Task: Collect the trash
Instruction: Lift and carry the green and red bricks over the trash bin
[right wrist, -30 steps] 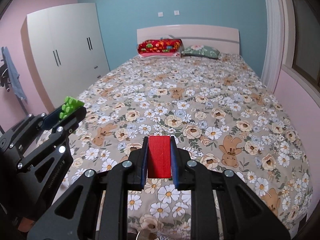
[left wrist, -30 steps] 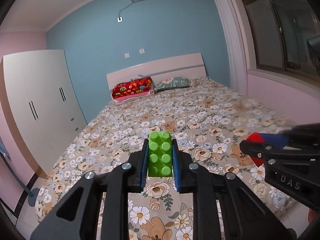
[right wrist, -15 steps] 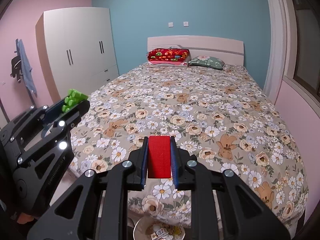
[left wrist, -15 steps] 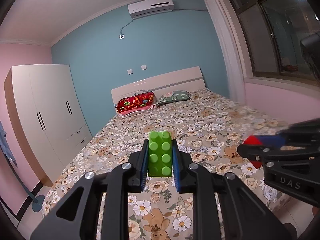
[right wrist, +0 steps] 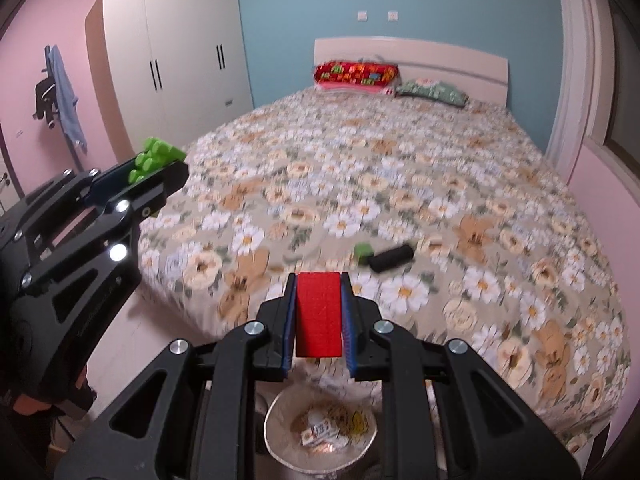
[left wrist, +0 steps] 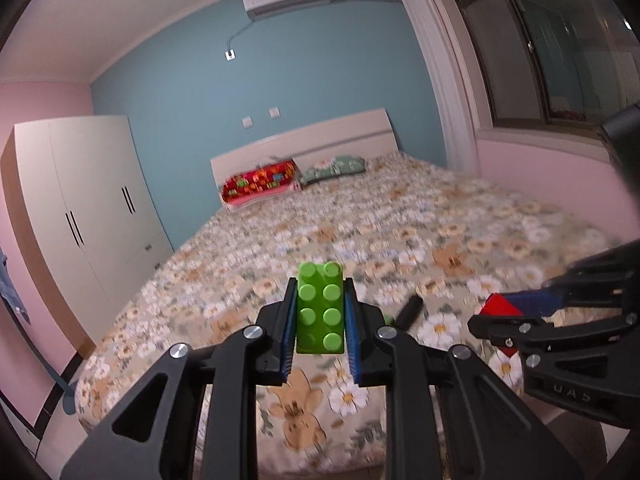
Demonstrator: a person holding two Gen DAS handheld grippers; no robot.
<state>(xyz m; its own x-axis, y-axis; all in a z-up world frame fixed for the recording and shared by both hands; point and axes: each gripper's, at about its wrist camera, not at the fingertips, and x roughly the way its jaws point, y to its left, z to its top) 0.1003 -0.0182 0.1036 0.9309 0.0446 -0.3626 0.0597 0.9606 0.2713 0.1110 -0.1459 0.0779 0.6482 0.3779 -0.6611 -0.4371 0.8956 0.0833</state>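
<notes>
My left gripper (left wrist: 320,312) is shut on a green studded brick (left wrist: 320,308); it also shows in the right wrist view (right wrist: 154,160) at the left. My right gripper (right wrist: 319,316) is shut on a red block (right wrist: 319,314); it shows in the left wrist view (left wrist: 500,308) at the right. Both are held in the air off the foot of the bed (right wrist: 400,184). A small green cube (right wrist: 363,251) and a black cylinder (right wrist: 391,258) lie on the floral cover near the foot edge. A round bin (right wrist: 276,440) with scraps in it stands on the floor under my right gripper.
A white wardrobe (right wrist: 172,60) stands left of the bed. A red pillow (right wrist: 356,74) and a green pillow (right wrist: 434,92) lie by the headboard. A window (left wrist: 560,40) and pink wall run along the right. Clothes (right wrist: 66,96) hang on the left wall.
Both grippers have drawn back from the bed, still holding their blocks. The bin, the green cube and the black cylinder have come into view.
</notes>
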